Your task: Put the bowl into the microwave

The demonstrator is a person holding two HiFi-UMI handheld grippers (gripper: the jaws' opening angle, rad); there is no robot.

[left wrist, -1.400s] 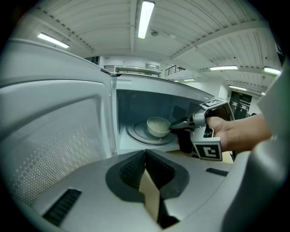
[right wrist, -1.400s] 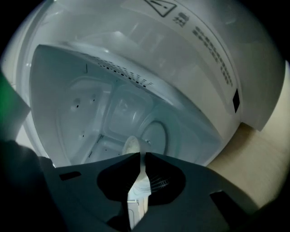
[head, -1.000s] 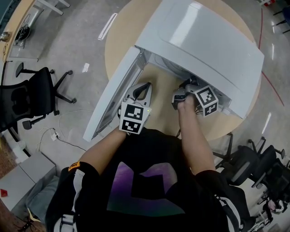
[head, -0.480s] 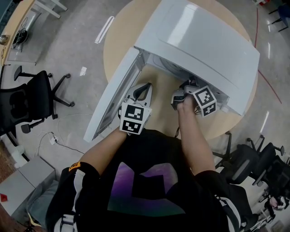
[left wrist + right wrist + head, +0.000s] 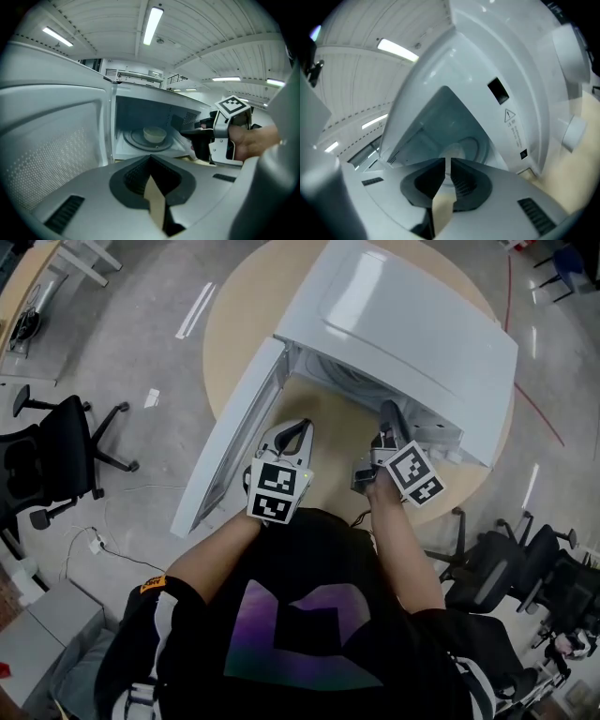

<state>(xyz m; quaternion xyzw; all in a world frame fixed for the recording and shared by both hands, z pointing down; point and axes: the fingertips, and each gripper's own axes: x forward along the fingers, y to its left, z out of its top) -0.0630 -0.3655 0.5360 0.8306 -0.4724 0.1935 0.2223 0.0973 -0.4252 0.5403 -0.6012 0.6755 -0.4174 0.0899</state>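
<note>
A small pale bowl [image 5: 154,134] sits on the round turntable inside the white microwave [image 5: 403,324], whose door [image 5: 230,442] hangs open to the left. From the head view the bowl is hidden under the microwave's top. My left gripper [image 5: 300,423] is shut and empty, held in front of the cavity opening. To its right my right gripper [image 5: 387,415], also shut and empty, stays just outside the opening. In the left gripper view the right gripper [image 5: 187,133] is beside the cavity, apart from the bowl. In the right gripper view the bowl [image 5: 457,151] lies straight beyond the closed jaws.
The microwave stands on a round wooden table [image 5: 234,343]. Its control panel with knobs [image 5: 574,129] is at the right of the cavity. Black office chairs [image 5: 56,442] stand on the grey floor left of the table, and more chairs [image 5: 511,568] are at the right.
My right gripper has drawn back out of the microwave opening toward the person. The left gripper has hardly moved. The bowl stays on the turntable.
</note>
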